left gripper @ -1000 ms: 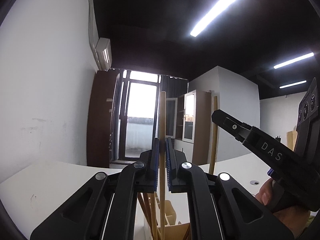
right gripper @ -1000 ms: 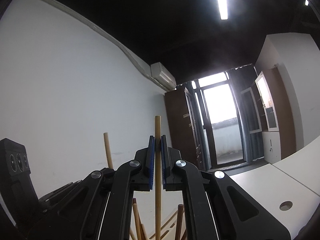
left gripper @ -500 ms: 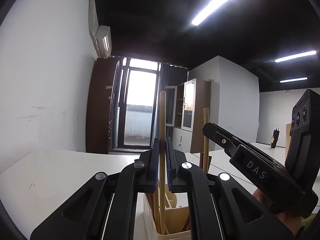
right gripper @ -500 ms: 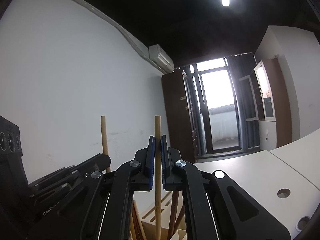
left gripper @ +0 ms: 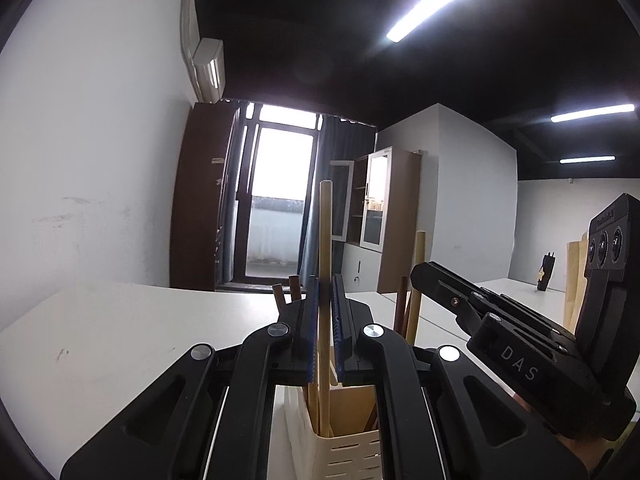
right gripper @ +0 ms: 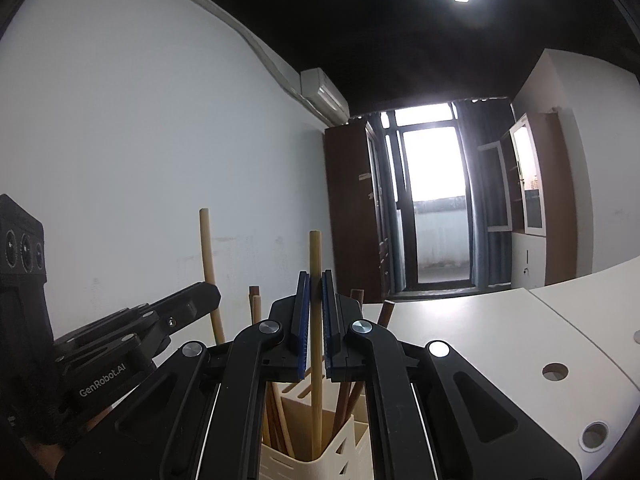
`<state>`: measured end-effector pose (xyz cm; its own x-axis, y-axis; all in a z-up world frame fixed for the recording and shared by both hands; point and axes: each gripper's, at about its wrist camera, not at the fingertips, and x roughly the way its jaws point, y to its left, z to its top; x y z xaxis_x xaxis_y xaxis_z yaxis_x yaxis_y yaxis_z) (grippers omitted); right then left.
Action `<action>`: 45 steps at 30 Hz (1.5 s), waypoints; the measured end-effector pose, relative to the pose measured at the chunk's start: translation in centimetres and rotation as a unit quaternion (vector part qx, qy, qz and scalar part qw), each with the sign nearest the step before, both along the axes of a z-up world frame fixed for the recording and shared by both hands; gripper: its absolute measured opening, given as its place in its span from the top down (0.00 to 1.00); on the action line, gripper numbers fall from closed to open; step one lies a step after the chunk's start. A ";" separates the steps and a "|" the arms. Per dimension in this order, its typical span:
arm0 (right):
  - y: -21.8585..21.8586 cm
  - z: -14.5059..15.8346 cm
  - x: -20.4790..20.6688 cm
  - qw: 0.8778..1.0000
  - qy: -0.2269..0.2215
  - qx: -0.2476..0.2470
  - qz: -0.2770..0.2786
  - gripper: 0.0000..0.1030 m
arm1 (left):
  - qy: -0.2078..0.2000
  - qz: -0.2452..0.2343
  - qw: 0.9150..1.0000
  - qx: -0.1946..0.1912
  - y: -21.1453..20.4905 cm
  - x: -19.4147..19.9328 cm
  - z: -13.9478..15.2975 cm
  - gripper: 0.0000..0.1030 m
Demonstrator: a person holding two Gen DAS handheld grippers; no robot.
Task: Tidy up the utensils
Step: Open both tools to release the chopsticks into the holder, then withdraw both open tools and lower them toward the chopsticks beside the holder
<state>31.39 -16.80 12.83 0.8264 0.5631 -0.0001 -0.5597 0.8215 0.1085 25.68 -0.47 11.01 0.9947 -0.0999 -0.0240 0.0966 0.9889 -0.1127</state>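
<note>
My left gripper [left gripper: 325,296] is shut on a light wooden chopstick [left gripper: 325,232] held upright, its lower end down inside a cream slotted utensil holder [left gripper: 348,454]. In the right wrist view my right gripper [right gripper: 315,300] is shut on a second light chopstick [right gripper: 315,256], also upright, with its lower end inside the same holder [right gripper: 304,466]. Several dark brown sticks [right gripper: 356,300] and lighter ones stand in the holder's compartments. The two grippers sit side by side over the holder, and each shows in the other's view with its stick [left gripper: 418,264] [right gripper: 207,256].
The holder stands on a white table [left gripper: 120,344] with round cable holes [right gripper: 554,372] at the right. A white wall [right gripper: 140,160] rises behind it, with a glass door [left gripper: 276,208] and cabinets [left gripper: 396,220] farther off. A hand [left gripper: 580,450] holds the right gripper.
Both grippers have sunk with their chopsticks still gripped. The holder has risen into both views, and the sticks' lower ends now reach inside it.
</note>
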 end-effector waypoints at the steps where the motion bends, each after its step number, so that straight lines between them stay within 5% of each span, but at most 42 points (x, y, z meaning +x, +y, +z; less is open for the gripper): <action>1: 0.0 -0.1 -0.1 1.000 0.003 0.000 0.000 0.93 | 0.001 0.001 1.000 -0.001 0.0 0.0 0.0 0.94; 7: 0.1 -0.4 -0.2 1.000 0.015 -0.012 -0.004 0.93 | 0.009 -0.003 1.000 -0.001 0.2 0.1 0.0 0.94; 16: -1.1 -0.2 0.0 0.999 0.038 -0.009 -0.014 0.93 | 0.016 -0.008 1.000 -0.019 1.6 -1.1 0.6 0.81; 25: -1.6 -0.7 -0.9 0.998 0.053 -0.021 -0.028 0.86 | 0.048 0.002 0.999 0.006 0.8 -2.9 -0.1 0.73; 33: -1.1 -1.5 -1.9 0.995 0.077 -0.046 -0.040 0.77 | 0.122 0.031 0.992 0.026 -0.1 -3.0 -2.1 0.69; 40: -1.6 -3.2 -3.8 0.992 0.103 -0.056 -0.039 0.68 | 0.228 0.034 0.973 0.028 -0.2 -1.4 -4.7 0.67; 45: -1.7 -4.7 -4.2 0.987 0.137 -0.069 -0.039 0.67 | 0.266 0.029 0.963 0.040 -0.6 -1.0 -6.5 0.67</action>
